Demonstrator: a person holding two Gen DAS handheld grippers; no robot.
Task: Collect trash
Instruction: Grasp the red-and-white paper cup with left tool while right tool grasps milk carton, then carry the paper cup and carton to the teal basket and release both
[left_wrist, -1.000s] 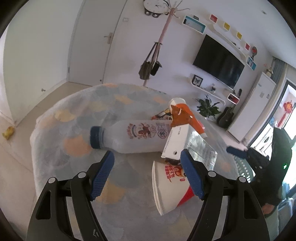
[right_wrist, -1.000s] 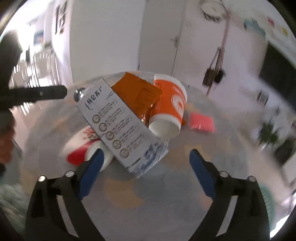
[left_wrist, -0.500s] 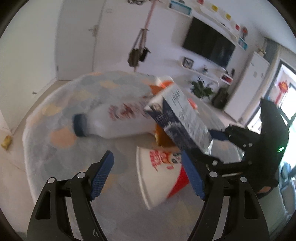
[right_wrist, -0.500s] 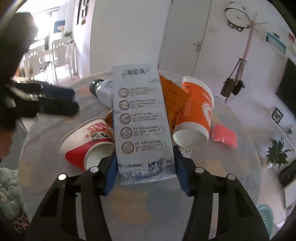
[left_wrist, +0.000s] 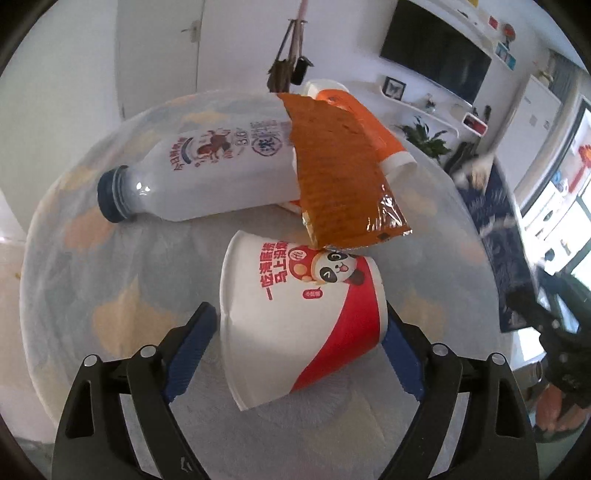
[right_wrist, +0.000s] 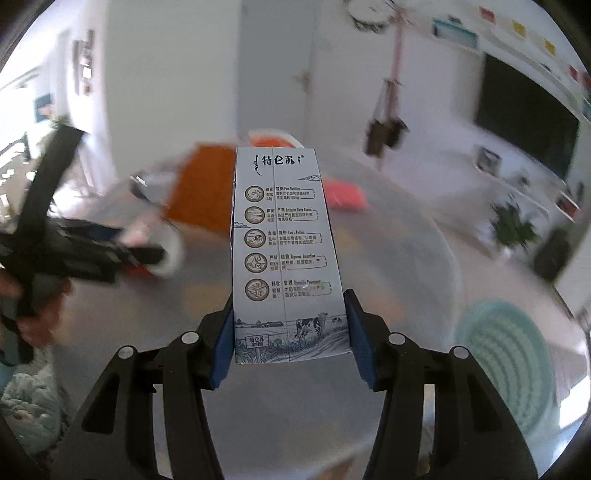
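One pale-blue milk carton (right_wrist: 286, 254), printed with icons.

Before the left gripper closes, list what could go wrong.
1. The paper bowl lies on its side between the open left gripper; a squeeze could crush it or make it slip out.
2. The orange wrapper rests on the bowl's edge and the plastic bottle; lifting may drag it away.
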